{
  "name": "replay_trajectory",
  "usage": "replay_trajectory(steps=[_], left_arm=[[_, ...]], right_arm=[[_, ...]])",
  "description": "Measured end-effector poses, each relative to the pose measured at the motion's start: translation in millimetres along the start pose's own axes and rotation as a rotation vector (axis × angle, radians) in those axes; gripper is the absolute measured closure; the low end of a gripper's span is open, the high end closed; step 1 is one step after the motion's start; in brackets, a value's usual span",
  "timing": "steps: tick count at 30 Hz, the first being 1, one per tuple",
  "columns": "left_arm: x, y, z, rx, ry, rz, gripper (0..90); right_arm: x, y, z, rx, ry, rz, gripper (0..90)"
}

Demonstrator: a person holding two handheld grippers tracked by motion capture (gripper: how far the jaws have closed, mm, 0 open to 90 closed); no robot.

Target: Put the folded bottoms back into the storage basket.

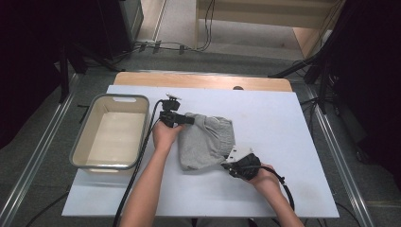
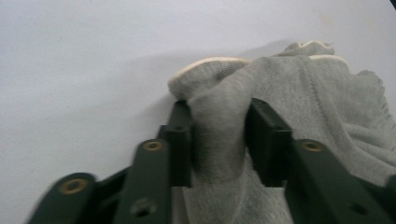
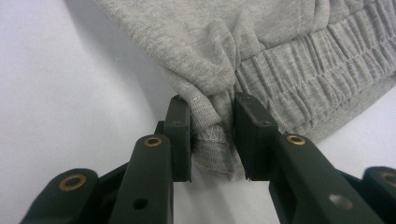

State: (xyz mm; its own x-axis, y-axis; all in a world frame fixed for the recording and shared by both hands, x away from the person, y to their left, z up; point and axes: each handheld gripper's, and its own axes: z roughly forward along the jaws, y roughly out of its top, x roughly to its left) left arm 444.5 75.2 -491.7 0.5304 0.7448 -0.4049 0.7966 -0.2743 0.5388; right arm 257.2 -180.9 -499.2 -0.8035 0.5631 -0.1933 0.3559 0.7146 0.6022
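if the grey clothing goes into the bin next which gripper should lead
Left, probably. The left gripper grips the grey garment on the side nearest the bin; the right gripper holds the farther corner.

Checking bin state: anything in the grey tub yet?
No: in the high view the grey tub holds nothing, and the grey garment lies on the table.

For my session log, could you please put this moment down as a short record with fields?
surface: white table
garment: grey garment, bunched, lying on the table
left tongs: shut on the grey garment's far left edge
right tongs: shut on the grey garment's near right edge
bin: grey bin, left of the garment, nothing visible inside
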Motion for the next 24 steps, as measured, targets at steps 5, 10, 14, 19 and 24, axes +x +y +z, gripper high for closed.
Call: replay_trajectory(steps=[5, 10, 14, 19, 24], left_arm=[[-1.4, 0.3, -2.8, -0.001, -0.003, 0.017, 72.9], [-3.0, 0.4, -5.4, -0.004, -0.003, 0.032, 73.1], [-6.2, 0.7, -9.5, -0.015, -0.001, 0.048, 73.4], [-9.5, 0.9, -15.4, -0.025, -0.008, 0.073, 73.6], [-13.7, 0.8, -20.4, -0.04, -0.01, 0.088, 73.5]], right_arm=[[-0.2, -0.3, 0.1, -0.003, 0.002, 0.005, 66.2], [0.0, -0.5, -0.2, -0.002, 0.005, 0.012, 66.2], [0.7, -0.9, -0.5, 0.001, 0.022, 0.03, 66.7], [-3.1, -1.7, -1.2, -0.015, 0.008, 0.03, 67.0], [-6.7, -3.6, -2.3, -0.036, 0.029, 0.058, 69.4]])
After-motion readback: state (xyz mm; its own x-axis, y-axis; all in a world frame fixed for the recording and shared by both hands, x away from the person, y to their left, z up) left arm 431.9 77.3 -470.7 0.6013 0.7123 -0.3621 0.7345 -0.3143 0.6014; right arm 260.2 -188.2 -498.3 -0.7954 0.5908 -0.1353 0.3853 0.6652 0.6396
